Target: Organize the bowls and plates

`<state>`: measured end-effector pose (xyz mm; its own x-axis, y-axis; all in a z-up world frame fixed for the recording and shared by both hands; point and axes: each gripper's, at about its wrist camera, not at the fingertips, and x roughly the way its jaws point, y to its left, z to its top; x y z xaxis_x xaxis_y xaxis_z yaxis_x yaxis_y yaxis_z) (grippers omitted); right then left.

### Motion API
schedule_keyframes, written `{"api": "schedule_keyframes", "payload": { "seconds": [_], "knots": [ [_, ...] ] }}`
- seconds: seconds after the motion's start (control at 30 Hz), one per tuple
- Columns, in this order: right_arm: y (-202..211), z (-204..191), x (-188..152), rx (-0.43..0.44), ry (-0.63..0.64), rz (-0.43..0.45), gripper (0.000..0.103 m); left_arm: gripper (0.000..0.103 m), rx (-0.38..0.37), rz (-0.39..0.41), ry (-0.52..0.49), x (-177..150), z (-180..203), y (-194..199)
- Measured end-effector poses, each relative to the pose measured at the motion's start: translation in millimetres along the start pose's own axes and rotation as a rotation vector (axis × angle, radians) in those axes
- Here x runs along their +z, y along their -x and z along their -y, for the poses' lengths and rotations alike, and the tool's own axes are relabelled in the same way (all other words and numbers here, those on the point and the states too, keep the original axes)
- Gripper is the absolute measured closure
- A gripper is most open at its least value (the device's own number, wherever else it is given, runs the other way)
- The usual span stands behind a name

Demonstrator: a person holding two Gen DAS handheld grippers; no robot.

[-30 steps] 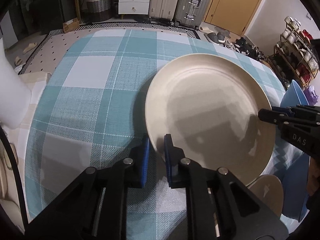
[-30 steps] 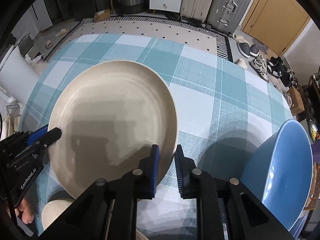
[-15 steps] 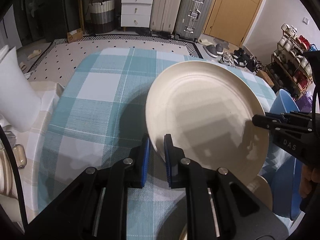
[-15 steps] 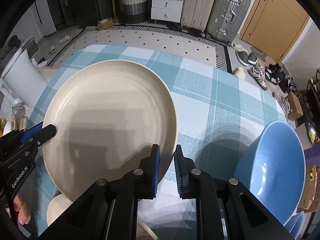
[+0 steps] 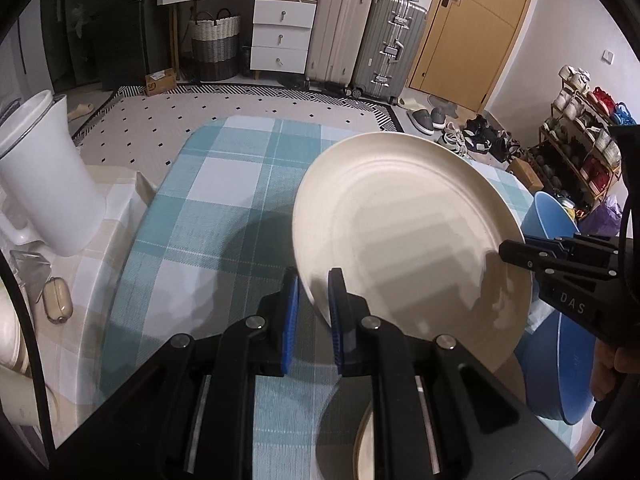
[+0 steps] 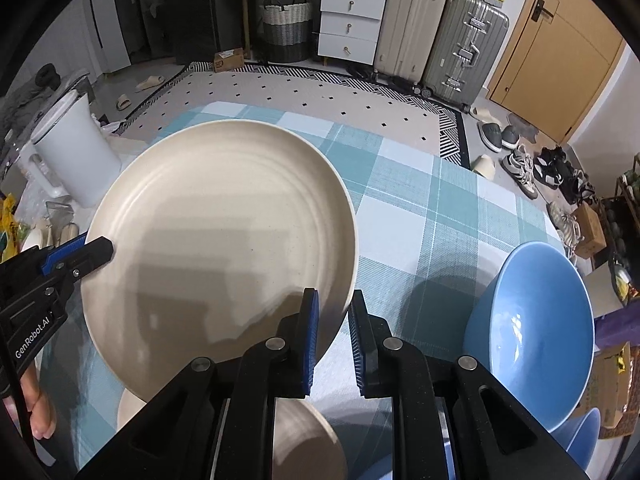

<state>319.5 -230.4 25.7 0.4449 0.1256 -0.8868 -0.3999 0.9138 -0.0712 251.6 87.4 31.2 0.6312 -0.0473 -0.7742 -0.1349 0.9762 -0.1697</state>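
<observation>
Bedroom-like space: suitcases (image 5: pixel 368 36), white drawers (image 5: pixel 282 36) and a wooden door (image 6: pixel 556 48) behind a table (image 5: pixel 224 200) under teal plaid cloth. A cream plate (image 5: pixel 400 232) is held tilted, clear of the cloth. The left gripper (image 5: pixel 312 300) is clamped on its rim at 7 o'clock; the right gripper (image 6: pixel 333 320) is clamped on the rim at about 4 o'clock. A blue bowl (image 6: pixel 532 332) sits at 3 o'clock, near the plate. A white jug (image 5: pixel 44 176) stands at 9 o'clock.

Even indoor light, soft shadows, sharp focus, fisheye-bent dark edges
</observation>
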Motion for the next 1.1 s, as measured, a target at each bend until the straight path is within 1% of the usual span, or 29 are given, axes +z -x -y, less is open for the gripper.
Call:
{"api": "schedule_keyframes", "payload": {
  "seconds": [0.53,0.87,1.1],
  "knots": [
    [34,-14,-30,0.037,-0.003,0.044,0.087,0.092,0.009,0.033,-0.009,-24,4,42],
    [54,-19,-52,0.054,-0.014,0.077,0.087,0.092,0.013,0.047,-0.032,-37,7,62],
    [62,-21,-67,0.064,-0.025,0.095,0.086,0.092,0.014,0.042,-0.053,-49,8,70]
  ]
}}
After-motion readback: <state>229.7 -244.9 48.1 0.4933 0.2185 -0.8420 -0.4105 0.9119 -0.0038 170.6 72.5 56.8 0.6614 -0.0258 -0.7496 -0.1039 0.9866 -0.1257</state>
